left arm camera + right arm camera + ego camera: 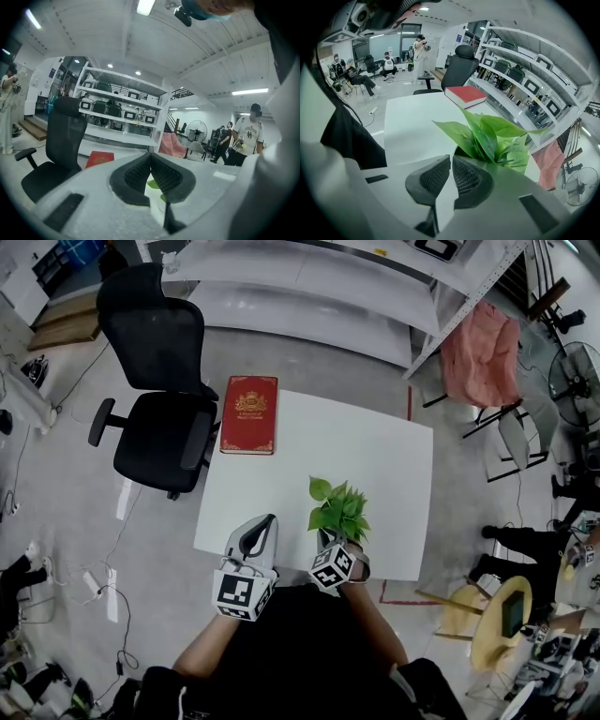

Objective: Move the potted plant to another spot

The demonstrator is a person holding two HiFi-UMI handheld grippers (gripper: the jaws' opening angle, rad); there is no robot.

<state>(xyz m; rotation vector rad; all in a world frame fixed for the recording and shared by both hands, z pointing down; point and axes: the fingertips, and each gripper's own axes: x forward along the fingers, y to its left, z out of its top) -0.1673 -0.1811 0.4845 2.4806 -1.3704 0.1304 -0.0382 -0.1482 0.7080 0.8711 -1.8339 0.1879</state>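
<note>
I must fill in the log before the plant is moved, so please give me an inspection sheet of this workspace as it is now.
Surface: white table, holding a plant and a book.
Job's things: potted plant near the front edge; its pot is hidden behind the gripper.
Clutter: red book lying flat at the far left corner, apart from the plant.
Grippers: left hand-held gripper shut, empty; right hand-held gripper nearly closed at the plant's base, seemingly on the pot's rim.
Cables: loose cables on the floor at the left.
Surroundings: black office chair at the table's left side, shelves beyond, fan and a seated person at the right.
</note>
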